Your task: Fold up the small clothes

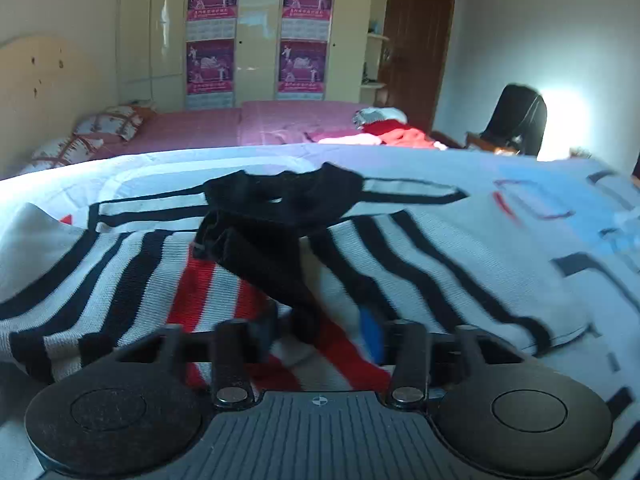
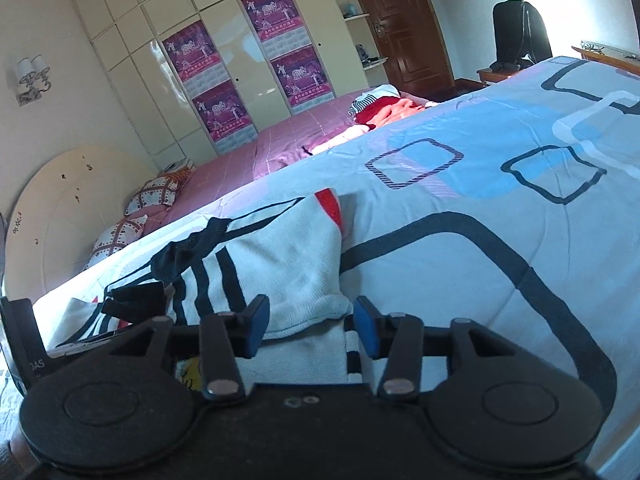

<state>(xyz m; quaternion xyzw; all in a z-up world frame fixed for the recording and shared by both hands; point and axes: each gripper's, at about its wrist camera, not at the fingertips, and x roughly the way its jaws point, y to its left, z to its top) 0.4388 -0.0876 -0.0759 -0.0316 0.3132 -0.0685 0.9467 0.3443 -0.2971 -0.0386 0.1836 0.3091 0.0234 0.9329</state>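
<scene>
A small knitted sweater, white with black, red and blue stripes, lies on the bed. It also shows in the right wrist view. A black strappy garment lies crumpled on top of it. My left gripper is open, low over the sweater's near edge, with its fingers on either side of the black garment's trailing end. My right gripper is open, its blue fingertips on either side of the sweater's white hem.
The bed cover is light blue with dark rounded squares. Behind it is a pink bed with pillows and a pile of red and white clothes. A wardrobe, a door and a dark chair stand beyond.
</scene>
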